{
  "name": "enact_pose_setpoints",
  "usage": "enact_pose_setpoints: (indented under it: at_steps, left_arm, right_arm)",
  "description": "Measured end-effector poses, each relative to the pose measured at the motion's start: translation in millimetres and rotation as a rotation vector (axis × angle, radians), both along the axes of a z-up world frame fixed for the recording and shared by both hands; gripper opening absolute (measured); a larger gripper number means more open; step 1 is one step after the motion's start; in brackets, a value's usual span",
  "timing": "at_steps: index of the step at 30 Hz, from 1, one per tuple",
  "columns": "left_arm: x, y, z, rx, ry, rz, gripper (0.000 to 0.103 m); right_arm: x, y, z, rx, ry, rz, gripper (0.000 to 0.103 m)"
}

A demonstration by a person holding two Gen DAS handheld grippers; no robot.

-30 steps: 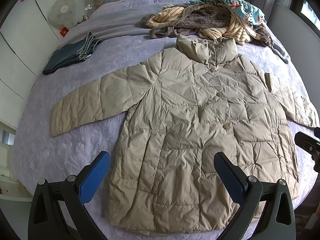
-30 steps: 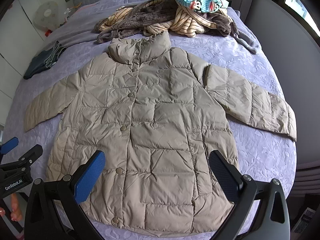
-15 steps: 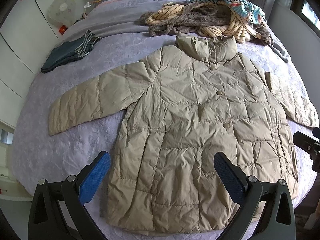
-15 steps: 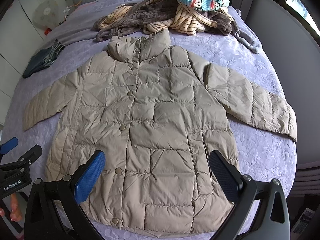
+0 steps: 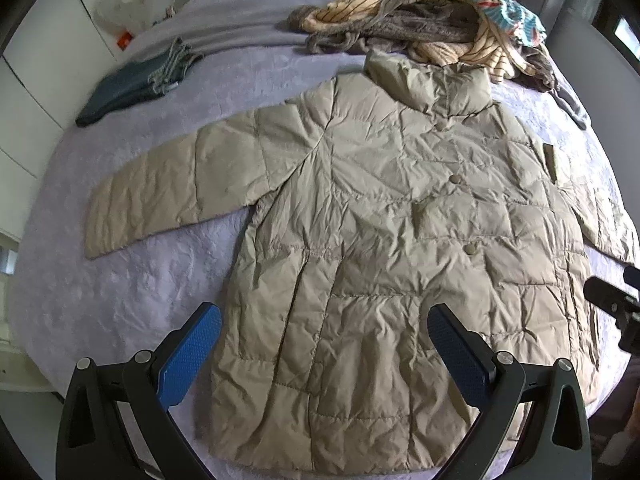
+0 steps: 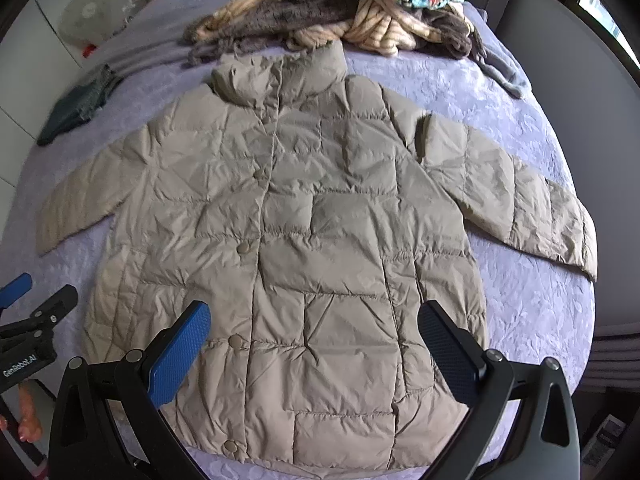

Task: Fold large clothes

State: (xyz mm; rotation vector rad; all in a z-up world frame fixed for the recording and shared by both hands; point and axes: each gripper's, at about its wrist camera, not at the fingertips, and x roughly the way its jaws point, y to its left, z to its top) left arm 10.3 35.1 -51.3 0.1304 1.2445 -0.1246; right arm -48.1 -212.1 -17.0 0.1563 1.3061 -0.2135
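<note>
Nothing folded: the jacket [image 5: 400,240] lies flat ahead of both tongs, left [image 5: 324,360] and right [image 6: 314,356] spread wide and empty

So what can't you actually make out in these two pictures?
- Jacket hem: in both views, parts sit behind the left gripper and right gripper.
- Clothes pile: top cut off by the right view's edge.
- Fan and small items near it: blurred in the left view.
- Whoever holds the grippers: out of frame.
</note>
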Motion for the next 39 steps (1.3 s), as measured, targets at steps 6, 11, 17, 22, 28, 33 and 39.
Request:
enact_pose_setpoints:
  at_steps: [6,11,17,22,28,33,39]
  left_arm:
    - [30.8,51.3,-38.3,-0.114,0.022,0.097,0.103]
    - [66.8,114.0,-79.4,-0.231,0.000,0.220,0.103]
    - [110.6,192.1,-136.7,-0.401,0.003,0.406,0.103]
    - [142.6,245.6,-156.8,-0.497,-0.031,0.525,0.103]
    - [188.0,296.8,-165.2,-0.482,-0.076,0.624,0.066]
    - [204.6,312.3,-149.3,-0.536,-0.124,0.575,0.007]
    - [194.1,285.9,-82.5,-0.399,-0.291,0.370,0.007]
  right_arm:
    - [14.3,15.6,-20.0,0.072,-0.004,0.025,0.103]
    - [26.2,39.7,-48.6,0.174,-0.019,0.073,0.103]
    - [43.0,74.9,-96.3,0.229,0.050,0.117,0.103]
    - [58.8,89.2,-105.7,0.296,0.033,0.069,0.103]
    - [98.6,112.7,-99.4,0.293,-0.021,0.088,0.103]
    - [147.6,135.7,-102.3,0.360,-0.076,0.103,0.103]
    - [201.0,161.6,-131.6,0.553,-0.105,0.023,0.006]
